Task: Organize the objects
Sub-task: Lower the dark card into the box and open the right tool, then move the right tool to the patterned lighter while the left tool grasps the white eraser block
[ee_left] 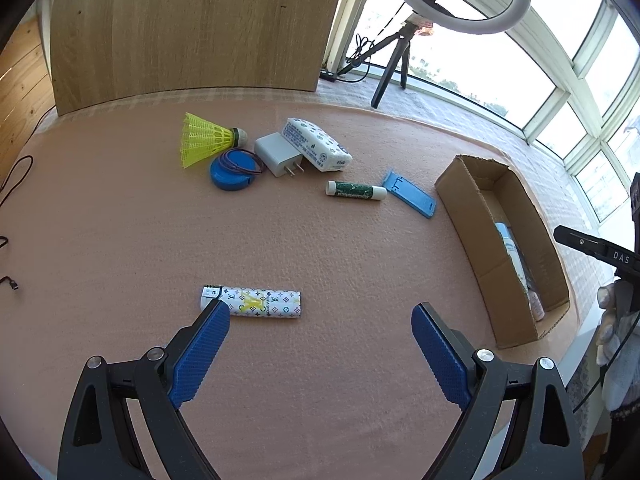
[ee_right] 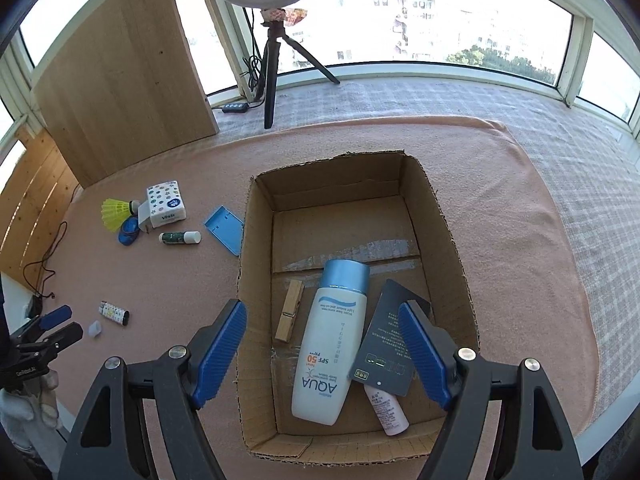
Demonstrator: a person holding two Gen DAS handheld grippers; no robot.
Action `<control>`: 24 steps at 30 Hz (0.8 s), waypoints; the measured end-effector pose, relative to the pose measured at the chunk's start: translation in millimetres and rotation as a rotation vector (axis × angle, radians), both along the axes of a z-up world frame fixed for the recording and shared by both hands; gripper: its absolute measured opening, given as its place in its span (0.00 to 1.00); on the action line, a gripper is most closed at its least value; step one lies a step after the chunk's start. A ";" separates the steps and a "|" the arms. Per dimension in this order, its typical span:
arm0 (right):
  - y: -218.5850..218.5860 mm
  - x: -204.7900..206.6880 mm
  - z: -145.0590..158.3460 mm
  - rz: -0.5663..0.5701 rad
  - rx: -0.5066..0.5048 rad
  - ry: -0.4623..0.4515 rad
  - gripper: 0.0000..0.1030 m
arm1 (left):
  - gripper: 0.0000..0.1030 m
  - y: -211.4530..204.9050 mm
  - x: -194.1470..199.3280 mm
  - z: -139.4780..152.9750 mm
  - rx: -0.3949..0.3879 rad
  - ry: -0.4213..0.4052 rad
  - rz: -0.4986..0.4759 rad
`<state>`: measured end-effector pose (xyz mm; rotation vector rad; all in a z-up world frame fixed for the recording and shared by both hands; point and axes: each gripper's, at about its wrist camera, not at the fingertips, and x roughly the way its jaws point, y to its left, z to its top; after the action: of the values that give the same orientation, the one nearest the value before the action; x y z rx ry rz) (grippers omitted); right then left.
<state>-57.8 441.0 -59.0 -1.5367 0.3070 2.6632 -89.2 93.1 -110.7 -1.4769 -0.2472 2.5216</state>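
My right gripper (ee_right: 322, 350) hangs released over the brown cardboard box (ee_right: 452, 248); white blue-capped sunscreen bottle (ee_right: 330, 344) lies btwn fingers, cap pointing away. Left gripper (ee_left: 320, 354) also released.

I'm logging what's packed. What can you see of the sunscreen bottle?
The sunscreen bottle is white plastic with a light-blue cap, printed AQUA and SPF 50. It lies flat on the floor of the box, cap toward the far wall. A wooden clothespin lies left of it; a dark card is at its right edge.
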 end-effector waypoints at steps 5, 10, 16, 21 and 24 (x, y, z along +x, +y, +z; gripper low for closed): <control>-21.1 -12.1 5.0 0.045 -0.007 0.019 0.73 | 0.91 -19.3 -2.7 6.4 -0.015 0.014 0.036; -40.5 -21.7 8.8 0.077 -0.044 0.030 0.73 | 0.91 -45.8 -5.0 15.5 -0.024 0.034 0.088; -60.4 -34.0 8.9 0.111 -0.110 0.027 0.73 | 0.91 -84.9 -6.3 21.0 -0.022 0.042 0.164; -82.6 -45.3 3.0 0.157 -0.123 0.002 0.73 | 0.91 -106.6 -2.9 19.9 -0.028 0.036 0.197; -95.0 -52.6 -1.5 0.184 -0.130 -0.015 0.73 | 0.91 -111.9 0.2 14.7 -0.025 0.021 0.195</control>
<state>-110.4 346.1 -60.5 -1.6996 0.3616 2.8201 -89.0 -18.8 -96.0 -1.5014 -0.3755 2.6989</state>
